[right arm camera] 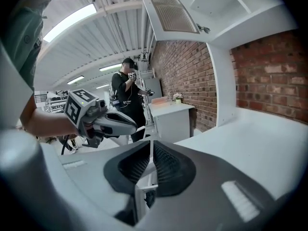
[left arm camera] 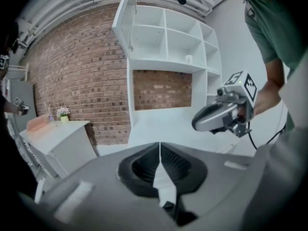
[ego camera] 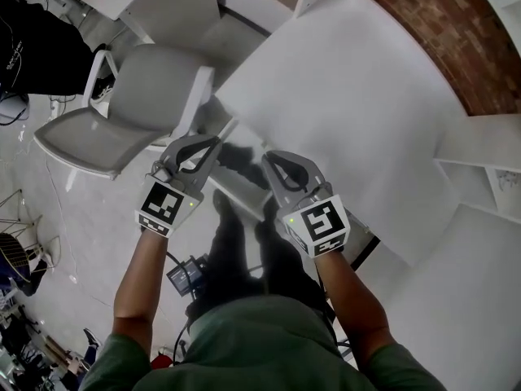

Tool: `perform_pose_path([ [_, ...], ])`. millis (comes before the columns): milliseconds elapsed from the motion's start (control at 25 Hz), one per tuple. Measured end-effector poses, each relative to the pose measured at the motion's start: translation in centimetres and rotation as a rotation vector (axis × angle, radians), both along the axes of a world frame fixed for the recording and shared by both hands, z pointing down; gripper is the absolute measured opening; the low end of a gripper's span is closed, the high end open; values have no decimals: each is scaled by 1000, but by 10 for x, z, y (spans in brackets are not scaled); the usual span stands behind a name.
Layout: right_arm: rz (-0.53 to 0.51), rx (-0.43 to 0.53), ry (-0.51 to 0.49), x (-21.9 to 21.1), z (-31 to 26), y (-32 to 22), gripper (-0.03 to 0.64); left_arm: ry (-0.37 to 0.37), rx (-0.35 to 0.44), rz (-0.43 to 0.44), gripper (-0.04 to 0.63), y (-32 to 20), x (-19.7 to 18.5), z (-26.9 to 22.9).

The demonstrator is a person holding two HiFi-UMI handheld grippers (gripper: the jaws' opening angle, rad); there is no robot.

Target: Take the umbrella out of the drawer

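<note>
**Item:** umbrella. Seen in no view, and no drawer can be made out; presumably it lies under the white worktop (ego camera: 350,112).
**Handling (judged):** light, with a stiff shaft and a soft, slippery canopy. Grip the handle or the furled middle.
**Left tongs** (ego camera: 213,143): together, empty, at the worktop's near edge.
**Right tongs** (ego camera: 269,160): all but together, empty, beside the left.
**Head view only:** chair (ego camera: 138,96) left of the worktop.
**Left gripper view only:** shelf unit (left arm camera: 168,37) above the worktop.
**Right gripper view only:** bystander (right arm camera: 126,100) beyond the worktop.

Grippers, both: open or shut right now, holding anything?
Left grey two-jaw gripper: shut, empty.
Right grey two-jaw gripper: shut, empty.
</note>
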State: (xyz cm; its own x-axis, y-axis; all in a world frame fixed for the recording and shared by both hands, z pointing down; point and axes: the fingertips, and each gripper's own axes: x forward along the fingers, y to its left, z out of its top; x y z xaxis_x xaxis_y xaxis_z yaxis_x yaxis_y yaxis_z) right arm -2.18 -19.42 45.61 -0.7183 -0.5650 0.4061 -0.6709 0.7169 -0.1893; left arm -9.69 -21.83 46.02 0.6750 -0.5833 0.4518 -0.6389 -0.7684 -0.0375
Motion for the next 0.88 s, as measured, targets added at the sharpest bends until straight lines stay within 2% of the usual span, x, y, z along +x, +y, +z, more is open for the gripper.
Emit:
perform_pose_path([
  [360,0,-89,44,-1,78,-5,39,-43,-112,57,17,-7,8,78],
  [640,-14,-141,80,4,139,-10,54,-73,-162,101,31,-17,26,135],
  [880,-34,-182,110,-1,200,-3,64,-124,-215,151,46,-14,25,194],
])
